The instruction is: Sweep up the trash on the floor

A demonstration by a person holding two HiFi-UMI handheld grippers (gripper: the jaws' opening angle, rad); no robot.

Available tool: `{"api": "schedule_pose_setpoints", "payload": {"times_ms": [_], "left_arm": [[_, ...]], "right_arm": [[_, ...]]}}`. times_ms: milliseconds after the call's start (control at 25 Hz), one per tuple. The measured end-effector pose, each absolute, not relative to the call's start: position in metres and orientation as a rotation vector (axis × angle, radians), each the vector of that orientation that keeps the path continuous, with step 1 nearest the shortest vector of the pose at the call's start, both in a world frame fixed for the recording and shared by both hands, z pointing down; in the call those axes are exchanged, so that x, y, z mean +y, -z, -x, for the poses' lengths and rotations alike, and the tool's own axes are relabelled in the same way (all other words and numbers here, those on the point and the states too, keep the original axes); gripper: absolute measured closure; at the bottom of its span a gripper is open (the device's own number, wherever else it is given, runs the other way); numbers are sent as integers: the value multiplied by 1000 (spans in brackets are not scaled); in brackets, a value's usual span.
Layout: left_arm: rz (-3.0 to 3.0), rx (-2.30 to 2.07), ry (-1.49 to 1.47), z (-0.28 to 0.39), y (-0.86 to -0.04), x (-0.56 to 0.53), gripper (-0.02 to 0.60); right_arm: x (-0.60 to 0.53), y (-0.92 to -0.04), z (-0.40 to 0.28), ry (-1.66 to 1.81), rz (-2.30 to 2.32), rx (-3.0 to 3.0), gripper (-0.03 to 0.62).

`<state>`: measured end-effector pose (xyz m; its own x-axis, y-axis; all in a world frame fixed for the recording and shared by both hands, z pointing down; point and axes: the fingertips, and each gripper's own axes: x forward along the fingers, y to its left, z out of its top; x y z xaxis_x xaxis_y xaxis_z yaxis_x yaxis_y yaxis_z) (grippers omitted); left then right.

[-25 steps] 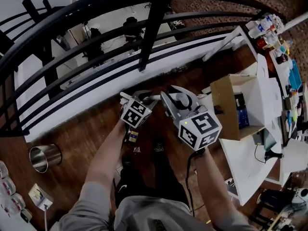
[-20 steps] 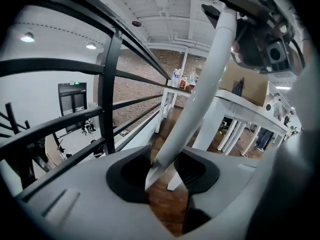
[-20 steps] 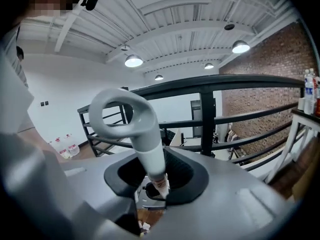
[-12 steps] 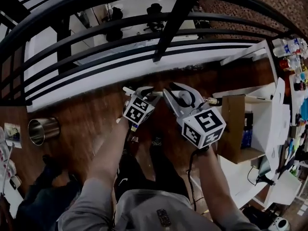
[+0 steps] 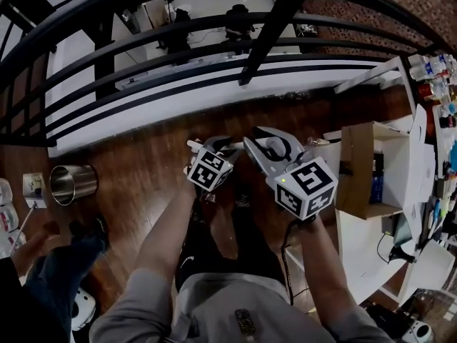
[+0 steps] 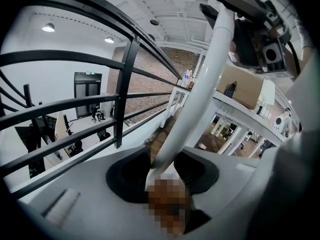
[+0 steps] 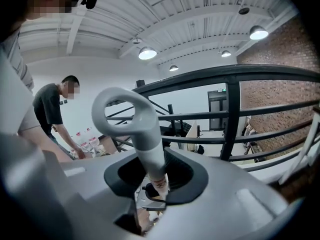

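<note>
Trash scraps (image 5: 208,197): a few small bits on the dark wooden floor (image 5: 136,170), just below the left claw (image 5: 214,144), close in front of the person; too small to tell what they are. Left claw is clamped on a long white tubular handle (image 6: 200,94). In the left gripper view the tube comes out from between the jaws and runs up and to the right. Right claw (image 5: 263,131) is clamped on a grey loop-ended handle (image 7: 131,115). In the right gripper view the loop stands upright above the jaws, tilted slightly left, and the shaft goes down between them. Pose: both bare forearms reach forward from the torso, left forearm (image 5: 168,227) angled inward, right forearm (image 5: 318,263) nearly straight ahead. The hands sit close together with the claws side by side, both pitched down toward the floor and pointing at the black metal railing (image 5: 214,31). The right marker cube sits lower in the head view than the left one. Surroundings: shiny steel cylindrical bin (image 5: 71,183) on the floor, well off to the left. An open brown cardboard box (image 5: 360,170) is on the white desk (image 5: 357,252) to the right. Someone's legs in blue jeans (image 5: 61,270) are at lower left of the head view. A person in a black T-shirt (image 7: 49,106) bends over at the left of the right gripper view.
</note>
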<state>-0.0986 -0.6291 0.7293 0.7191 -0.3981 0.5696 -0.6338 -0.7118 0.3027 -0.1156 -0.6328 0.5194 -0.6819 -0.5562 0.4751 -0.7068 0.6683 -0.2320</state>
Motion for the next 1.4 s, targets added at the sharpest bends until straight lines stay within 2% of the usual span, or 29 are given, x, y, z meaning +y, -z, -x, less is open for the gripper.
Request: {"api": "schedule_pose_setpoints", "payload": {"times_ms": [280, 600, 1040, 1400], "left_arm": [[-2479, -649, -690, 110, -726, -566, 436], [-2581, -503, -764, 82, -693, -508, 439], [-2794, -337, -834, -30, -603, -389, 447], [-2785, -148, -910, -126, -603, -230, 459]], "right_arm": [[-574, -517, 128, -593, -1099, -2471, 507], [-515, -482, 97, -593, -1286, -2446, 508], [-376, -394, -21, -518, -1543, -2466, 507], [-239, -391, -118, -560, -1690, -2399, 507]]}}
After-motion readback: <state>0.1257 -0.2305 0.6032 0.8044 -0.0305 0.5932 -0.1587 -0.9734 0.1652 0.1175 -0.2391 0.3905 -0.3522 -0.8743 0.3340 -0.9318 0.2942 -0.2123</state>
